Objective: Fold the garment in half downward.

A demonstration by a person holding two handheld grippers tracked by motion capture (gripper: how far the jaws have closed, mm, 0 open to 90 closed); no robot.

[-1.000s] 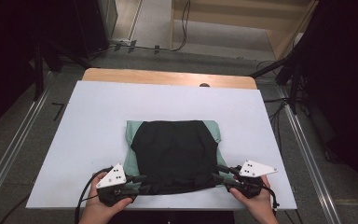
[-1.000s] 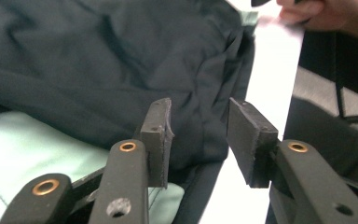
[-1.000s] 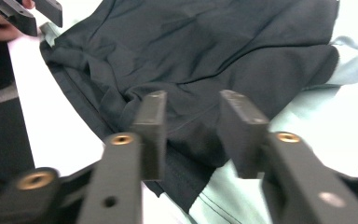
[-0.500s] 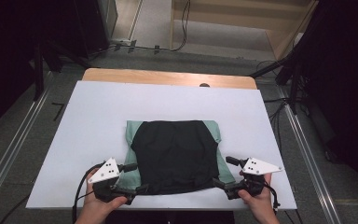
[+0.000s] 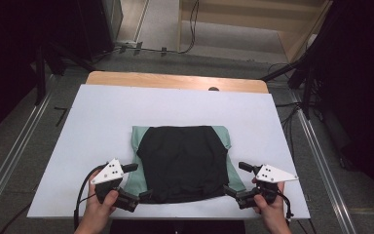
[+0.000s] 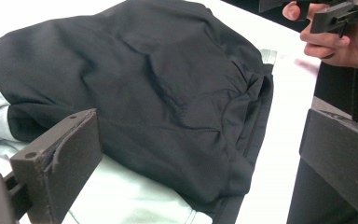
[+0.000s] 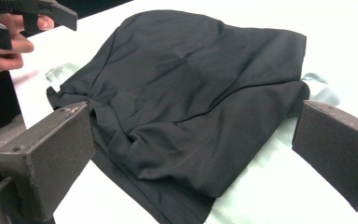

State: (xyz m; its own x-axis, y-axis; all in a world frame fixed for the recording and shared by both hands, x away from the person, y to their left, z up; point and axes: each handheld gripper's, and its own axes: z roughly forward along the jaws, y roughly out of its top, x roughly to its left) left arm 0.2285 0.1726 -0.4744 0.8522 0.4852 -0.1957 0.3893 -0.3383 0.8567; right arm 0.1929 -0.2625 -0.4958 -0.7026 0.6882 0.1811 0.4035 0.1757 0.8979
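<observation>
Left hand-held gripper [image 5: 137, 183] at the near left corner of the black garment [image 5: 182, 161], jaws wide apart, just been opening, nothing pinched between them. Right hand-held gripper [image 5: 235, 179] at the near right corner, jaws wide apart too, clear of the cloth. Black garment lying flat on a pale green cloth [image 5: 135, 176], both near the front edge of the white table [image 5: 102, 117]. Wrinkles and a thick hem plain in the gripper views [image 6: 168, 93]; whole table layout plain from high up.

light: overhead light is falling evenly on the white table [image 5: 102, 117] | surroundings: frame edges are sitting in darkness | glare: table is washing out, upper right, gripper views | focus: near jaws are looking soft
</observation>
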